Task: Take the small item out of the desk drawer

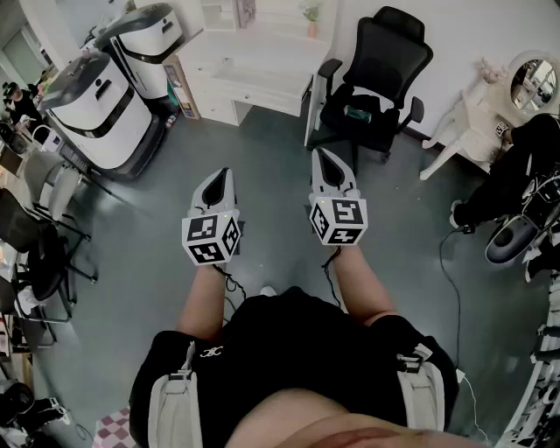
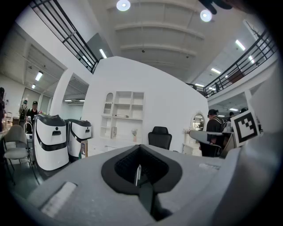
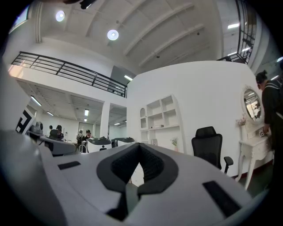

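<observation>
Pre-approach: left gripper (image 1: 224, 178) and right gripper (image 1: 321, 160) jaws clenched, empty, drawer (image 1: 258, 96) of white surface (image 1: 262, 74) far ahead of jaws; closing in and unclenching needed next.

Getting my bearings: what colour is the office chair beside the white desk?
The office chair is black, clearest in the head view.

The white desk (image 1: 262, 61) stands well ahead across the floor (image 1: 262, 175), backed against the white wall (image 1: 359, 26), upright and square. Its drawer (image 1: 255, 93) runs under the top as a flat white front. It looks flush with the frame, shut as far as this distance lets anyone tell.
</observation>
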`<act>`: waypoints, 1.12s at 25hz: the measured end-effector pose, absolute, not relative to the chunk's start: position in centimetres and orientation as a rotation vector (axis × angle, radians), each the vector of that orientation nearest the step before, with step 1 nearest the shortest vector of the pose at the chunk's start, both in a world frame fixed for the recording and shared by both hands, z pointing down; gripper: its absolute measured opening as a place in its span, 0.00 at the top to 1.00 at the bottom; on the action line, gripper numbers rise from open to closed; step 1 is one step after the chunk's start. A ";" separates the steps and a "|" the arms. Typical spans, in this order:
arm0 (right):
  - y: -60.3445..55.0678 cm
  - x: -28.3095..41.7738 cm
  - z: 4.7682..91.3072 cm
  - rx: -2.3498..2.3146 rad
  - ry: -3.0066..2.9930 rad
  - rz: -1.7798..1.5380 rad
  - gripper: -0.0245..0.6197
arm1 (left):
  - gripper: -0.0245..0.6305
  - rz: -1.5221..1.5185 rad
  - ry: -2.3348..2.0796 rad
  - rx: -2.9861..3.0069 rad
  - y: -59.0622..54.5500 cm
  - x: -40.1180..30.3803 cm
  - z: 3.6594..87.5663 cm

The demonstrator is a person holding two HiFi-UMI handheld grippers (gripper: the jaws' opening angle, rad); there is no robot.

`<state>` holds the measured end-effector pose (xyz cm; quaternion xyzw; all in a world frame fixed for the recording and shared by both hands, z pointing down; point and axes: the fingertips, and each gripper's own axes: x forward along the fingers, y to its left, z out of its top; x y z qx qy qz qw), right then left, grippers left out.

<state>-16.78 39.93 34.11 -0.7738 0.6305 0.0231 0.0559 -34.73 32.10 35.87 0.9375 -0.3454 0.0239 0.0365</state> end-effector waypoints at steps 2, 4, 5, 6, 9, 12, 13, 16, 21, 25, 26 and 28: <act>39.4 -16.9 34.3 -2.334 1.917 0.070 0.97 | 0.94 0.075 -1.056 2.872 31.6 -34.7 36.2; 38.7 -17.1 34.4 -2.327 1.920 0.070 0.97 | 0.94 0.075 -1.051 2.869 31.0 -34.7 36.4; 38.4 -17.3 34.4 -2.328 1.921 0.071 0.97 | 0.94 0.074 -1.049 2.870 30.7 -34.8 36.4; 38.1 -17.4 34.3 -2.331 1.921 0.073 0.97 | 0.94 0.073 -1.047 2.872 30.4 -34.9 36.4; 37.0 -17.7 34.2 -2.335 1.921 0.081 0.97 | 0.94 0.062 -1.038 2.877 29.5 -35.1 36.4; 35.8 -18.1 34.3 -2.343 1.917 0.081 0.96 | 0.94 0.054 -1.023 2.887 28.3 -35.3 36.3; 35.4 -18.4 34.4 -2.346 1.914 0.079 0.97 | 0.94 0.053 -1.017 2.890 27.9 -35.5 36.3; 34.1 -19.6 34.6 -2.355 1.909 0.076 0.97 | 0.94 0.049 -0.999 2.899 26.6 -36.4 36.3; 32.9 -21.0 35.1 -2.371 1.896 0.068 0.97 | 0.94 0.061 -0.978 2.903 25.2 -37.5 36.9; 32.2 -20.8 35.4 -2.380 1.887 0.056 0.96 | 0.94 0.071 -0.972 2.895 24.7 -37.9 37.4; 31.9 -20.7 35.4 -2.382 1.887 0.054 0.97 | 0.94 0.071 -0.973 2.890 24.5 -37.9 37.5; 31.2 -20.4 35.3 -2.389 1.888 0.059 0.97 | 0.94 0.072 -0.975 2.889 24.0 -38.0 37.6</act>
